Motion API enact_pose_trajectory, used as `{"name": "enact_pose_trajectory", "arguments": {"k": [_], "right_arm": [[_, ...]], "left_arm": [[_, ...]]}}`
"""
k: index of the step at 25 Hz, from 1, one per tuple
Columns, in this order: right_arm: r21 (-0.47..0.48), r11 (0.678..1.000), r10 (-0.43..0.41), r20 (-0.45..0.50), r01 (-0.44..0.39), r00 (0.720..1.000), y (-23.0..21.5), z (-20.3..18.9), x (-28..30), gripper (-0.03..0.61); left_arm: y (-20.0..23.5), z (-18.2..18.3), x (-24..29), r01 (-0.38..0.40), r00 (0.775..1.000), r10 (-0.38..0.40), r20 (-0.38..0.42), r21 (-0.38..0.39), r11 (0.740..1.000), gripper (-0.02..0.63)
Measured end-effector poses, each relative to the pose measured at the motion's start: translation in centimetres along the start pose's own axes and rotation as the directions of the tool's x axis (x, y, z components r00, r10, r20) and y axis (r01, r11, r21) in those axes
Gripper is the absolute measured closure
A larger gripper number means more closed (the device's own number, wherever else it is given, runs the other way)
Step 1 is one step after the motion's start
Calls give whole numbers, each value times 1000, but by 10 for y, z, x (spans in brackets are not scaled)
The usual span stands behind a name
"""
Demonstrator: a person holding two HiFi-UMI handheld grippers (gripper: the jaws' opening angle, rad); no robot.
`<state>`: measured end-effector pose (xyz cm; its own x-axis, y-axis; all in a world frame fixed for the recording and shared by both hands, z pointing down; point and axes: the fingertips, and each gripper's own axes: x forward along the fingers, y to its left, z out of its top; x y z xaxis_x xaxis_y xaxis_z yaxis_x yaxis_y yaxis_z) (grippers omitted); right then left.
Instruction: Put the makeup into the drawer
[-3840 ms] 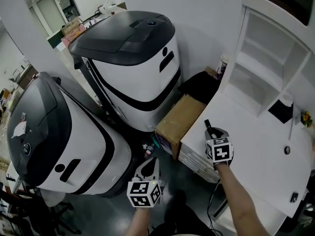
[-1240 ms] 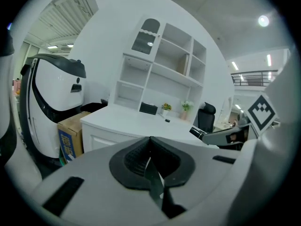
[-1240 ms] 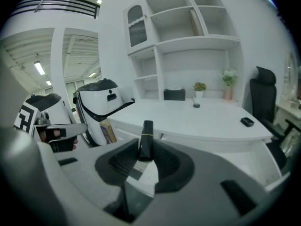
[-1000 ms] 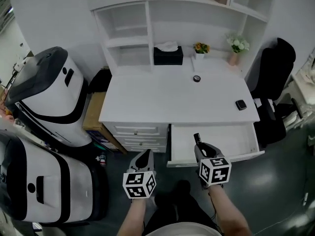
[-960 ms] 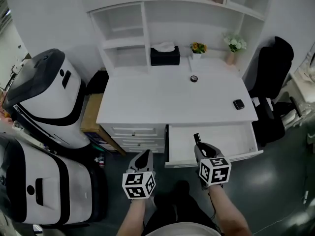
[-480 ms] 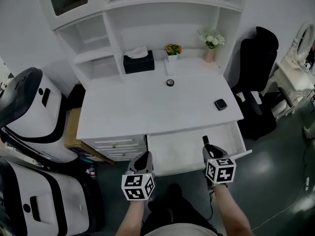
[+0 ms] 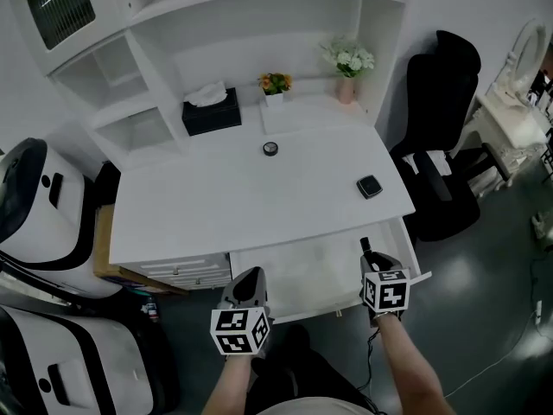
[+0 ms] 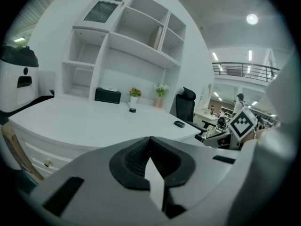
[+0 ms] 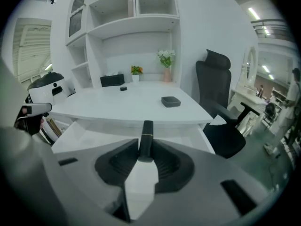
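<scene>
Both of my grippers have swung away from the big white-and-black machines, which now sit off to my left, and have come up to the front of the white table (image 7: 259, 188). A second ago they hung a little short of it; now they are at the open white drawer (image 7: 294, 266) under its right half.

My right gripper (image 7: 369, 256) is over the right end of that drawer, pointing down and forward. Its jaws are clenched on the makeup, a slim dark tube (image 7: 365, 245) with a thin pale band, which stands out beyond the tips. From the right gripper view (image 9: 143, 147) the tube (image 9: 146, 134) is gripped at its lower end, above the bare drawer floor (image 9: 94, 131) and not touching it.

My left gripper (image 7: 249, 277) hovers just before the drawer's left front corner. Its jaws are pressed together with nothing between them (image 8: 150, 142).

On the table lie a dark square compact (image 7: 369, 186) near the right edge, a small round dark pot (image 7: 270, 149) in the middle, and a black tissue box (image 7: 211, 111) at the back. A black office chair (image 7: 441, 145) stands to the right of the table.
</scene>
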<state>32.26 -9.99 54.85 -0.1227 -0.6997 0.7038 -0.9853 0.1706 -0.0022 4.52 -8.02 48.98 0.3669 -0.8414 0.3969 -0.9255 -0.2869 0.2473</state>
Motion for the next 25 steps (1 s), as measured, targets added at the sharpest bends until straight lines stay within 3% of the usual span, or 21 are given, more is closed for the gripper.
{"name": "enact_pose_trajectory", "arguments": {"k": [9,25], "right_arm": [[-46,999,-21,-116,16,993,-34,-14,57,477],[-45,998,-64,-296,53,953,-59,-48,129,477]], "left_arm": [[-10,-7,44,6,999,-6,-47,-2,1000,611],[7,-14,76,-25,995,23,-94,-27,999,611]]}}
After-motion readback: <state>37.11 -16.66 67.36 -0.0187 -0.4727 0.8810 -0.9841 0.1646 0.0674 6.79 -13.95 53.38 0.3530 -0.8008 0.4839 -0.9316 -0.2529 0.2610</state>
